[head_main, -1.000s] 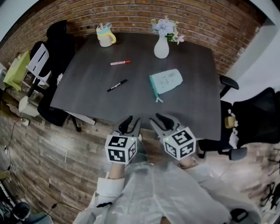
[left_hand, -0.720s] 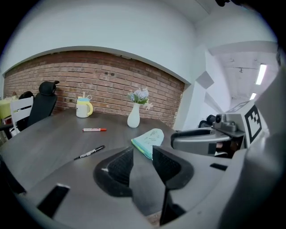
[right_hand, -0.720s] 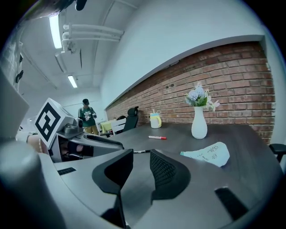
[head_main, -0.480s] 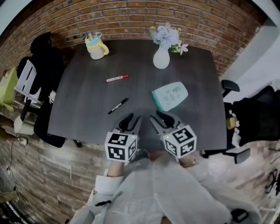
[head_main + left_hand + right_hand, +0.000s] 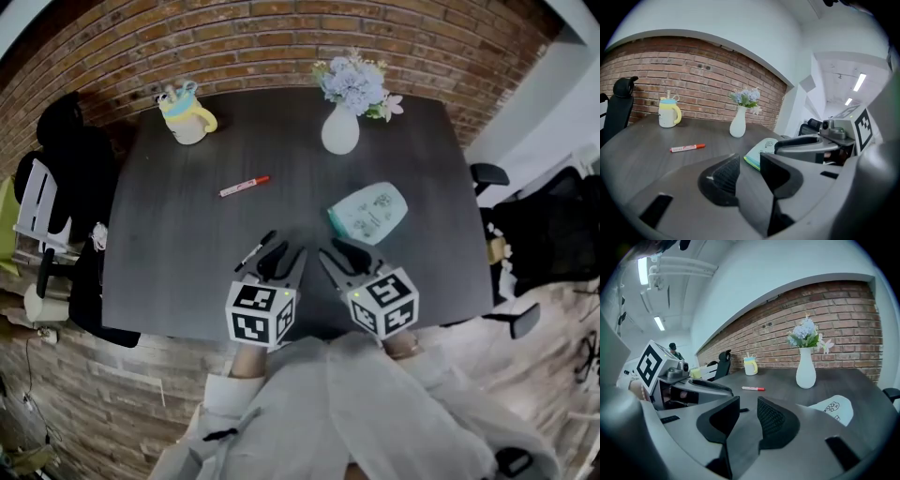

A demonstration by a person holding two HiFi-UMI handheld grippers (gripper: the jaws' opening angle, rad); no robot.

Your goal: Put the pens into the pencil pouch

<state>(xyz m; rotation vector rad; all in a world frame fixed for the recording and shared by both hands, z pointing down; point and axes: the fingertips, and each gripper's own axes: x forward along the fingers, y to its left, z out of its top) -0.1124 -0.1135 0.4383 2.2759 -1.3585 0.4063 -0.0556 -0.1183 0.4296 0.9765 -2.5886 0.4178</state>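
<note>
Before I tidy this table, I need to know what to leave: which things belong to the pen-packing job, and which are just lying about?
For the job: red pen, black pen, pouch.
Just lying about: mug, vase of flowers.

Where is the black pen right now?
In the head view, the black pen lies on the table just left of the left gripper, nearer the person than the red pen; the pencil pouch is to its right.

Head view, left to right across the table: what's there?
Mug → red pen → vase. Left out: black pen, which overlaps the red pen's span, and pouch, which overlaps the vase's.
</note>
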